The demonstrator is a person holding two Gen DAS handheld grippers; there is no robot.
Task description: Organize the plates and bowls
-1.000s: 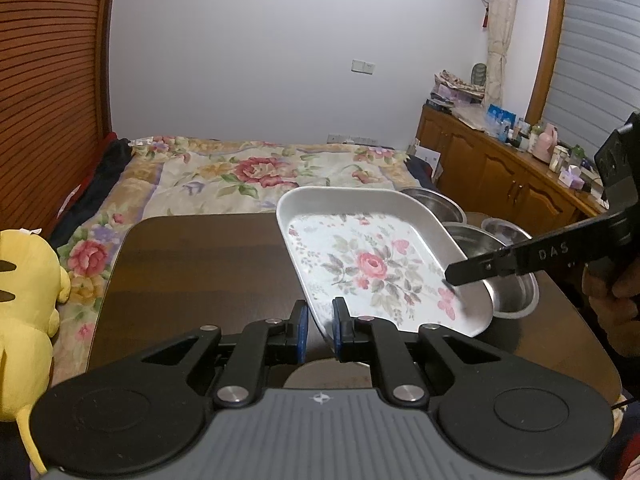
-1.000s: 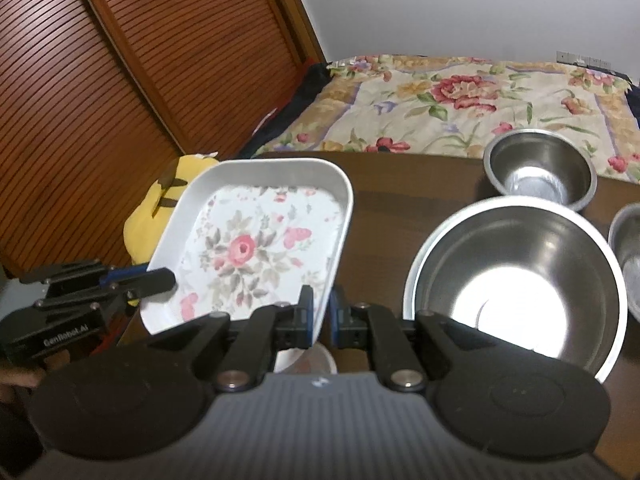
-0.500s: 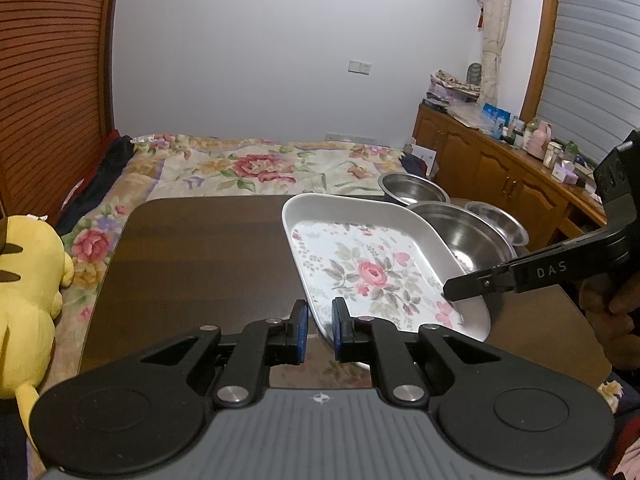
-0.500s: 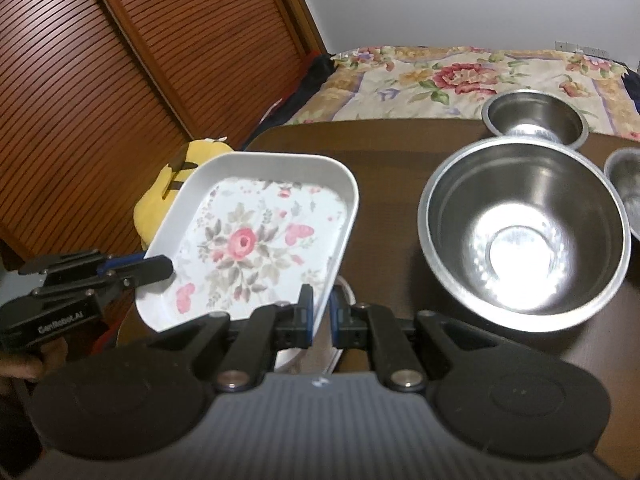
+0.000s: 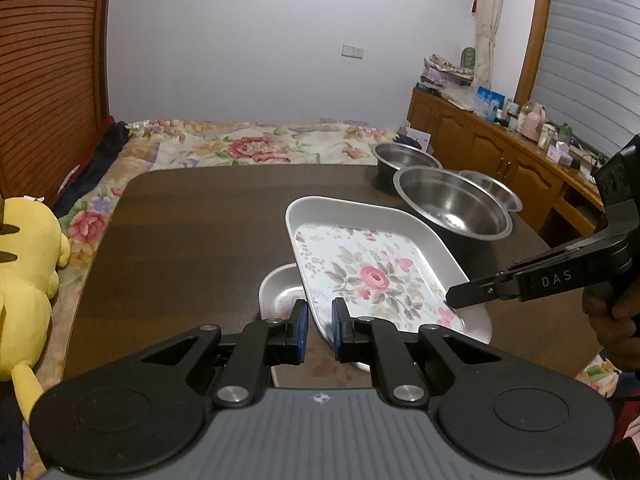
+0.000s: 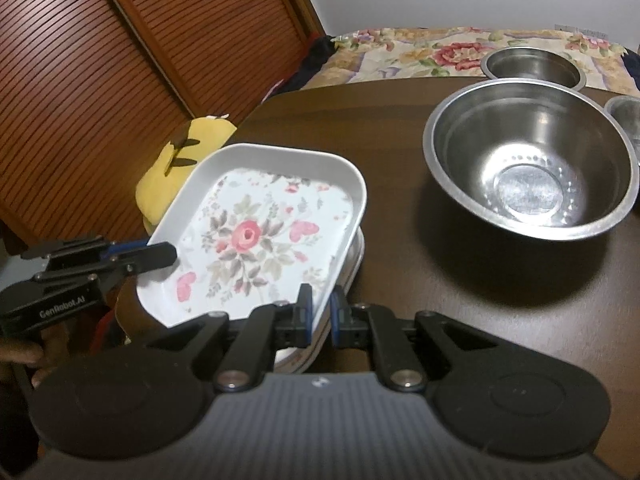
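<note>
Both tools grip the floral tray (image 5: 374, 276): left tool (image 5: 318, 326) on its near rim, right tool (image 6: 320, 312) on the opposite rim. Since a second ago, it has descended onto the plates (image 5: 280, 294) on the worktop (image 5: 192, 232); stacking is nearly complete.

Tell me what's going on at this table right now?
A person holds a white rectangular tray with a rose pattern between both tools: the left hand-held gripper pinches one rim, the right hand-held gripper the opposite rim. The tray sits tilted over a plain white plate lying on the dark wooden table; whether they touch is unclear. Three stainless steel bowls stand beside it, the large steel bowl nearest.
</note>
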